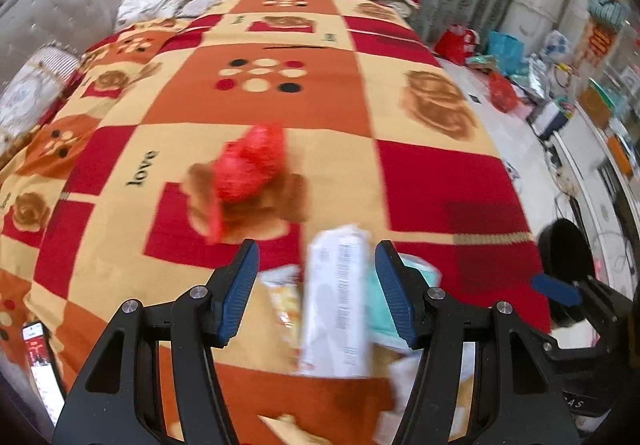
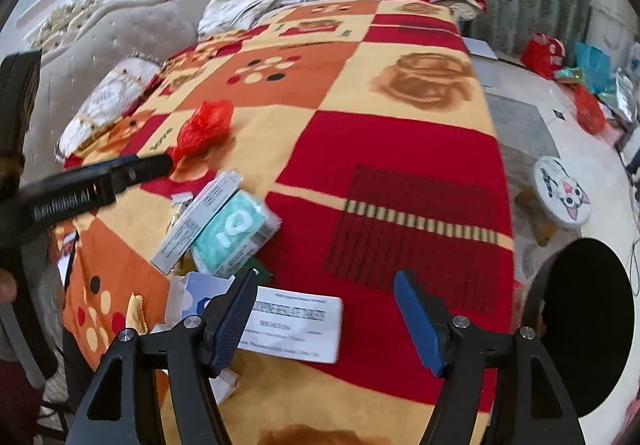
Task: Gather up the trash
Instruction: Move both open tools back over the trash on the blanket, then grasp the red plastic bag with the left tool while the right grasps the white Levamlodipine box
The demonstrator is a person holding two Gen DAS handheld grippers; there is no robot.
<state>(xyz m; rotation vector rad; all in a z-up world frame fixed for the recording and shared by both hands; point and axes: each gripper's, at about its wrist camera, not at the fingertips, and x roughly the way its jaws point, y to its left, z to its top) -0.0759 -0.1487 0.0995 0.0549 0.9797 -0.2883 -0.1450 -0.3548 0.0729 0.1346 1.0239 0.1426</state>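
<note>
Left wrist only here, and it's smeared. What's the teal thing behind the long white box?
Observer: A teal tissue pack. The long white box lies against its left side.
Operator: Right claw holding anything?
Observer: No. The right claw is open and empty, over a flat white printed box on the blanket.
Operator: Anything off to the right?
Observer: A round cat-face stool, past the blanket's right edge.

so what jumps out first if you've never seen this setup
The loud red, orange and cream patchwork blanket covering the bed fills both views. On it, a crumpled red plastic bag lies alone toward the pillows, while a cluster of small boxes, including a teal tissue pack and a white printed box, sits near the open right gripper.
</note>
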